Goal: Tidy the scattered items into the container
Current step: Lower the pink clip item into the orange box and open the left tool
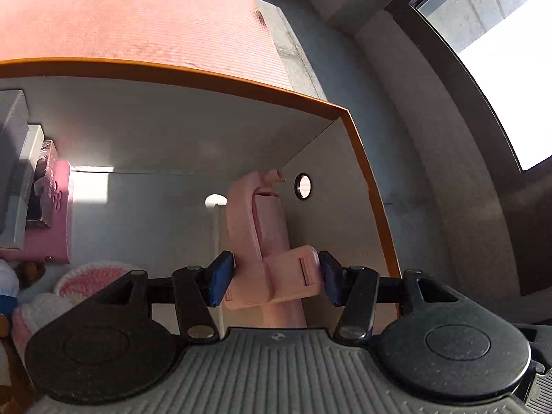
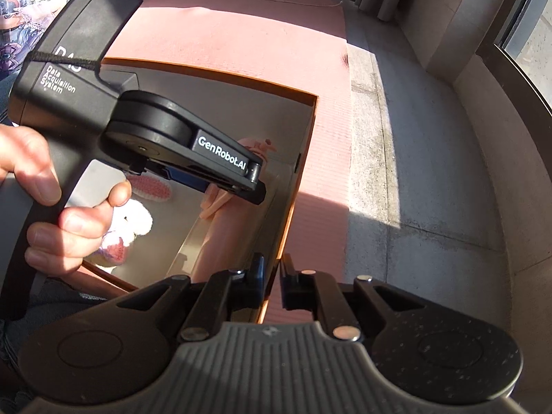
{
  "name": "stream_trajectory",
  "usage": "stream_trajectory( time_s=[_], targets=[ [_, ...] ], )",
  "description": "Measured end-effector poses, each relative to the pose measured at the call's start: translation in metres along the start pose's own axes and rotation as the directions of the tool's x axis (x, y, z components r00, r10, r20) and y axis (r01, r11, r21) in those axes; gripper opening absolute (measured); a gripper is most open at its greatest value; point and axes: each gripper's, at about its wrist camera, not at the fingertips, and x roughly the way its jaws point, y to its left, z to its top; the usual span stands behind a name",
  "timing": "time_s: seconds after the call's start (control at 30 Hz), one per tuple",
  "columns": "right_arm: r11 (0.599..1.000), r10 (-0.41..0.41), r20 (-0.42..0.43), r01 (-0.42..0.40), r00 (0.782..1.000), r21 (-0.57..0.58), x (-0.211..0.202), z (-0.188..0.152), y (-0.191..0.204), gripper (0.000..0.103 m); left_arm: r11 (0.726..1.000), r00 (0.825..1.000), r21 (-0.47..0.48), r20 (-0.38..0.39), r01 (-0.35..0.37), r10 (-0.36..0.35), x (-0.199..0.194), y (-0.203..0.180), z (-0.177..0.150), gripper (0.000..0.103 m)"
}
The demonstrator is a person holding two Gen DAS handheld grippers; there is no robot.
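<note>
Left wrist: left gripper (image 1: pixel 272 281) clamps pink holder (image 1: pixel 272 276) inside box (image 1: pixel 365 158); next release. Right gripper (image 2: pixel 272 277) narrow, empty.

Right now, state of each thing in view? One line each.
left claw: shut on the pink plastic item, inside the box
pink plastic item: held, lowered into the box's right corner
right claw: nearly shut, holding nothing, over the box rim
orange-rimmed box: open top, partly filled
crochet pieces: lying in the box
pink case: lying in the box, left side
</note>
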Motion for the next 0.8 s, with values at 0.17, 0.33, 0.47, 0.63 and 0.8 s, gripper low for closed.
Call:
stream_trajectory(
  time_s=[0.17, 0.33, 0.47, 0.63, 0.8],
  targets=[
    [1.0, 0.003, 0.004, -0.003, 1.0, 0.0, 0.001, -0.001, 0.0, 0.013, 0.999, 0.999, -0.013, -0.017, 0.045, -0.045, -0.012, 0.008, 0.006, 0.063],
    [1.0, 0.004, 0.005, -0.004, 1.0, 0.006, 0.0, -0.001, -0.001, 0.013, 0.996, 0.998, -0.062, 0.004, 0.057, -0.057, -0.03, 0.024, 0.011, 0.045],
    [1.0, 0.0, 0.001, 0.0, 1.0, 0.002, 0.001, 0.0, 0.0, 0.013, 0.996, 0.998, -0.061, -0.023, -0.057, 0.055, -0.028, 0.033, 0.009, 0.035],
    [1.0, -0.003, -0.002, 0.003, 1.0, -0.002, -0.001, 0.0, 0.001, 0.013, 0.994, 0.997, -0.101, -0.071, -0.031, 0.024, -0.018, 0.041, 0.004, 0.033],
    [1.0, -0.008, -0.005, 0.008, 1.0, -0.005, -0.001, 0.001, 0.003, 0.014, 0.996, 0.996, -0.086, -0.089, -0.026, 0.018, -0.02, 0.036, 0.004, 0.033]
  ],
)
